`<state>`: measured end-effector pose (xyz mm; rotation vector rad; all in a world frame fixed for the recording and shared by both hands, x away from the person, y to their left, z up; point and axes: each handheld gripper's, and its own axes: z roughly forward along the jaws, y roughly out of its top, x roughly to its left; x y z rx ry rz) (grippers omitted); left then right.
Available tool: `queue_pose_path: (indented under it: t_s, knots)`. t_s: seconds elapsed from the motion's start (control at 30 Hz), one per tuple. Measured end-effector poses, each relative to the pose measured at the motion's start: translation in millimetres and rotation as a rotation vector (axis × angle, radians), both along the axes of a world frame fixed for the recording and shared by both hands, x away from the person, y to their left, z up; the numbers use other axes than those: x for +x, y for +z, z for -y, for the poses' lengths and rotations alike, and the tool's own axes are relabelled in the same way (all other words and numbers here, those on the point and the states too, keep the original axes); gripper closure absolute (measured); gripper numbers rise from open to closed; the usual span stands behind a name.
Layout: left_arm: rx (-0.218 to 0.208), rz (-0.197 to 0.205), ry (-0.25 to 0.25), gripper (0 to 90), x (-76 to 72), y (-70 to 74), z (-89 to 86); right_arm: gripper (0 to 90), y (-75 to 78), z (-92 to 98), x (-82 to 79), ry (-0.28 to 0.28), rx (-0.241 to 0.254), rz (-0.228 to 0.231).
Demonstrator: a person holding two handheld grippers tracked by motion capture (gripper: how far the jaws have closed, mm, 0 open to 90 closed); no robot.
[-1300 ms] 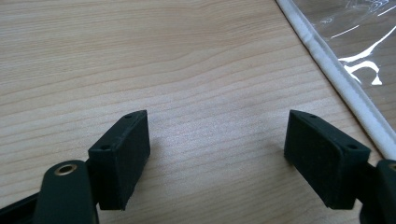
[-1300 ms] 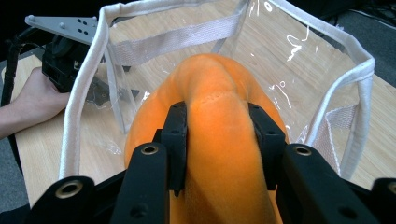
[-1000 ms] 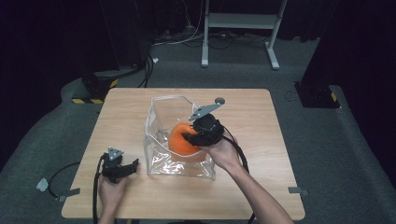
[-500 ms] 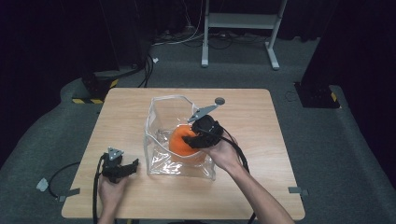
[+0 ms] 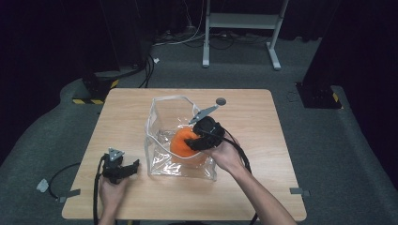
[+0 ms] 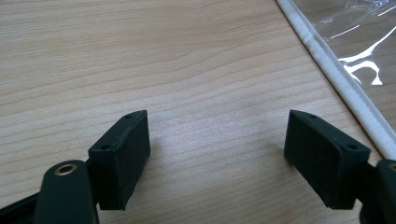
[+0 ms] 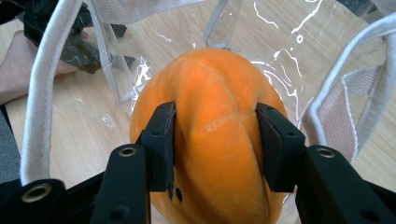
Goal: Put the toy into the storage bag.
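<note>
Right gripper [image 7: 214,149] has just been opening inside the clear bag [image 5: 159,140], centre frame; its pads still dent the orange plush toy [image 7: 210,126]. Best to spread fully, then lift straight out past the handles. Left gripper [image 6: 233,154] rests spread, empty, lower left.

One orange plush [image 5: 184,143], one clear bag [image 5: 162,110], two tools [image 5: 131,167]

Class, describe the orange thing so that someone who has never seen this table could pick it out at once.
Start at the wooden table and find the clear plastic bag with white trim standing near its middle. Inside it sits the orange plush toy, rounded, soft and seamed, between the pads of the right gripper, whose jaws have just been opening. It is the one brightly coloured thing there.
</note>
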<state>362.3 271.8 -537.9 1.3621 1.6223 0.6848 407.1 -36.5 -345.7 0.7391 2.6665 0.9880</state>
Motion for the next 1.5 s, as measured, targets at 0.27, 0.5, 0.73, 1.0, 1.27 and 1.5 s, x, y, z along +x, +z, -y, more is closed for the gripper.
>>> queue_pose_path:
  t_s: [0.27, 0.5, 0.73, 1.0, 1.27, 1.5]
  knots:
    - [-0.004, 0.004, 0.003, 22.4, 0.3, -0.1, 0.3, 51.5, -3.5, 0.6, 0.6, -0.002, -0.01, -0.015]
    - [-0.004, 0.004, 0.003, 22.5, 0.3, -0.1, 0.3, 49.2, -3.9, 1.4, 0.6, -0.005, -0.003, -0.016]
    - [-0.004, 0.004, 0.003, 22.4, 0.3, -0.1, 0.4, 46.1, -4.4, 2.3, 0.8, -0.005, -0.004, -0.016]
    - [-0.004, 0.004, 0.003, 22.5, 0.3, -0.1, 0.4, 45.5, -5.7, 2.1, 0.6, 0.002, 0.0, -0.019]
    - [-0.004, 0.004, 0.003, 22.4, 0.3, -0.1, 0.3, 43.8, -5.3, 3.2, -1.2, 0.005, 0.008, -0.008]
    - [-0.003, 0.004, 0.003, 22.5, 0.3, -0.1, 0.3, 43.4, -5.7, 3.8, -1.9, 0.013, 0.014, -0.004]
